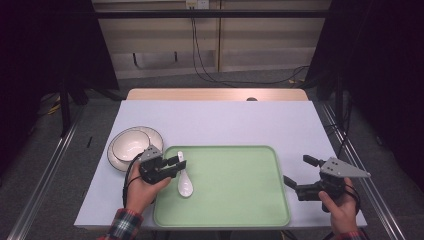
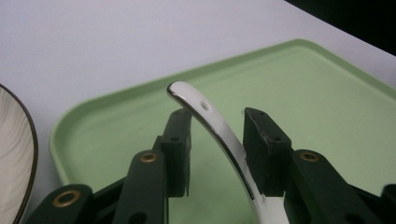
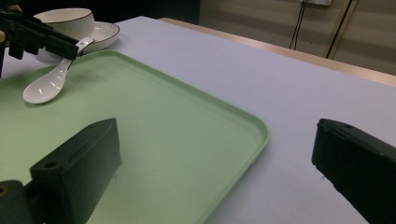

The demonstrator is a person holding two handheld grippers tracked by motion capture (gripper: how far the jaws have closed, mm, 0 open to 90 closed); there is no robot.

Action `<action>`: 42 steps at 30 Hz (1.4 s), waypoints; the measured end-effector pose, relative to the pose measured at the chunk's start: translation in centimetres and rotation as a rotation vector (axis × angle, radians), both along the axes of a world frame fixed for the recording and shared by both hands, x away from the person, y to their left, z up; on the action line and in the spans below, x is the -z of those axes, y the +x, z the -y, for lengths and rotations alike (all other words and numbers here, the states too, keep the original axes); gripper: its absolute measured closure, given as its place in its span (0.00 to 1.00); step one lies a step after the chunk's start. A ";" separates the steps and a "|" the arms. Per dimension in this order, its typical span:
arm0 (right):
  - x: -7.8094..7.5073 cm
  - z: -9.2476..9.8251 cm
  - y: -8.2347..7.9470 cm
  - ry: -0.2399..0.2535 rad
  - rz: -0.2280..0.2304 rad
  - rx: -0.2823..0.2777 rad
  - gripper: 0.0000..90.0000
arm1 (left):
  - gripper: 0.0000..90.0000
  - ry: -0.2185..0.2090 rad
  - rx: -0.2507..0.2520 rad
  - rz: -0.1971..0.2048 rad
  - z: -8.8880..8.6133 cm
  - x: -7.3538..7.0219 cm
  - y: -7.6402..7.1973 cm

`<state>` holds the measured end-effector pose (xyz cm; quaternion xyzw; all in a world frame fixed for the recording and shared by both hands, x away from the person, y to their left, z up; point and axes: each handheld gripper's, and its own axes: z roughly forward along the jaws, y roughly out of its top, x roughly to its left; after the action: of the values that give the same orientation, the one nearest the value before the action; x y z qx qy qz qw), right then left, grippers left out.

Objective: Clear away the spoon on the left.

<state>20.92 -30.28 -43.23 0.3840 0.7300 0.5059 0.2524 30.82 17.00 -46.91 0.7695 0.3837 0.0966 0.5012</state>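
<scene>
Two handheld grippers at a table; left one at a white spoon on a green tray, right one idle and open.

Far left: white bowl (image 1: 131,145) sits in a dark-rimmed white plate (image 1: 116,160) on the pale table (image 1: 220,120), just left of the tray's far-left corner. Left gripper (image 1: 176,163) reaches over the left rim of the green tray (image 1: 235,190); its jaws straddle the handle of the white spoon (image 1: 184,183), slightly apart, a gap visible on each side of the handle in the left gripper view, not clamped. Spoon bowl rests on the tray's left part, handle rising toward the far side. Right gripper (image 1: 299,172) is off the tray's right edge, over the table, jaws wide apart, holding nothing.
</scene>
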 end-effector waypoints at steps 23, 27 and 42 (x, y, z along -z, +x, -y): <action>0.1 -0.2 -0.2 -0.021 -0.002 -0.004 0.01 | 0.63 0.031 0.006 0.000 0.2 0.1 0.1; 0.0 -0.1 -0.3 -0.021 -0.007 0.000 0.01 | 0.59 0.044 0.004 0.018 0.3 0.1 0.1; 0.2 -0.2 -0.2 -0.034 -0.008 -0.010 0.01 | 0.28 -0.016 -0.026 0.088 -0.8 -0.9 -0.1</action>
<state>20.71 -30.07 -43.39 0.3779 0.7416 0.4930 0.2535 30.74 17.84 -46.03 0.7555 0.3722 0.1337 0.5223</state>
